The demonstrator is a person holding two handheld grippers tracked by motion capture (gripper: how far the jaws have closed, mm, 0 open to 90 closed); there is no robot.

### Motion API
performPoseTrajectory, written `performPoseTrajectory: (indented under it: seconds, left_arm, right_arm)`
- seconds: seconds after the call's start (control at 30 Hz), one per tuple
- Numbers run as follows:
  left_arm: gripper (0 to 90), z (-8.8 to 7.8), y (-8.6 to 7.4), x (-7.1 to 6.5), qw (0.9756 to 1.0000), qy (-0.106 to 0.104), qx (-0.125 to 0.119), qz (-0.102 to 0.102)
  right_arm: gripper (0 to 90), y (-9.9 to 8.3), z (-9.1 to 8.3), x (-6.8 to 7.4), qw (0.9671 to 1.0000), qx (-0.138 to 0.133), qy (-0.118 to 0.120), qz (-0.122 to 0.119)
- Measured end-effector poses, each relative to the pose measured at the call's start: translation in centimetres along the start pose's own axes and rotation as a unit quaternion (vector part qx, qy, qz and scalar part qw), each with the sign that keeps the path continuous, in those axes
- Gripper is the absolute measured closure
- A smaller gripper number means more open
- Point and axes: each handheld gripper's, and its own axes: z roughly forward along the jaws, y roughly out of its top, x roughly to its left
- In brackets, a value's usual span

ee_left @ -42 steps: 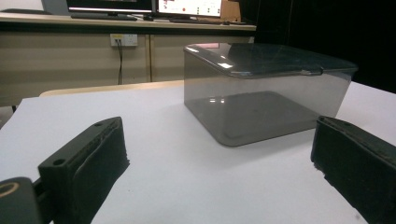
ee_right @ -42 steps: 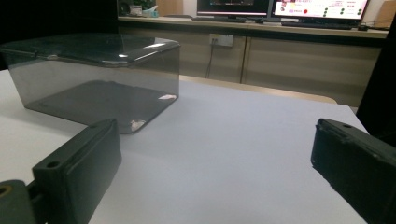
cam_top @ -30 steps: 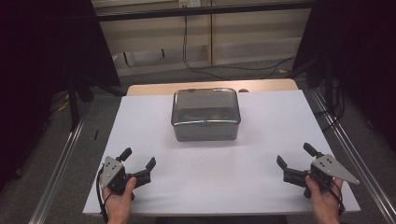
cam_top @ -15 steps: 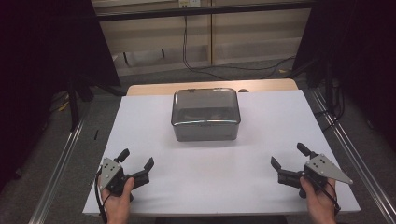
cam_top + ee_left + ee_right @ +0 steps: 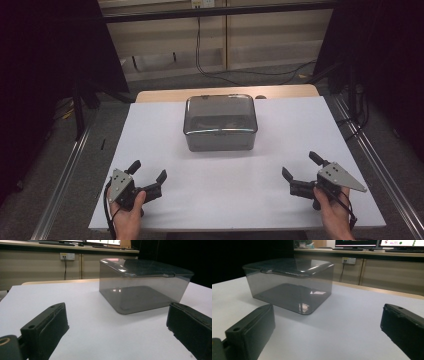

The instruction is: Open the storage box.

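From the high view, a smoky see-through box (image 5: 220,122) with its lid on is seen sitting toward the far middle of a white table (image 5: 150,135). The left gripper (image 5: 148,176) is held in a hand (image 5: 126,215) near the front left corner, and its jaws are spread wide with nothing between them. Over at the front right, the right gripper (image 5: 299,166) is held in the other hand (image 5: 332,212), jaws also spread apart and empty. Both grippers are kept well apart from the box, one on either side, and both are pointed roughly inward toward it. A cable is seen trailing down the back wall behind the table, which is flanked by metal rails on the floor.

In the left gripper view, the box (image 5: 142,285) is seen ahead and a bit to the right, resting flat on the table (image 5: 82,315), lid closed. The two black jaws are seen low at the left and right edges, set far apart, with bare tabletop between them. A wall socket (image 5: 67,256) is spotted on the back wall.

In the right gripper view, the box (image 5: 289,282) is placed ahead and to the left, and the inside looks empty as far as can be told through the tinted walls. The jaws are again spread wide at the bottom corners, nothing gripped. Monitors (image 5: 377,243) are visible on a counter at the back.
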Motion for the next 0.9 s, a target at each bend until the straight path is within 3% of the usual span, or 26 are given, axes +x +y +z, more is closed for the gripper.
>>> performPoseTrajectory:
  seconds: [0.47,0.9]
  left_arm:
    - [3.4,-0.1,0.1,0.0,1.0,0.003,0.001,0.003]
    - [3.4,0.0,0.0,0.0,1.0,0.0,0.003,0.003]
  right_arm:
    - [0.0,0.7,1.8,1.3,0.9993,-0.004,0.035,0.009]
    - [0.0,1.7,4.2,3.8,0.9966,-0.013,0.079,-0.016]
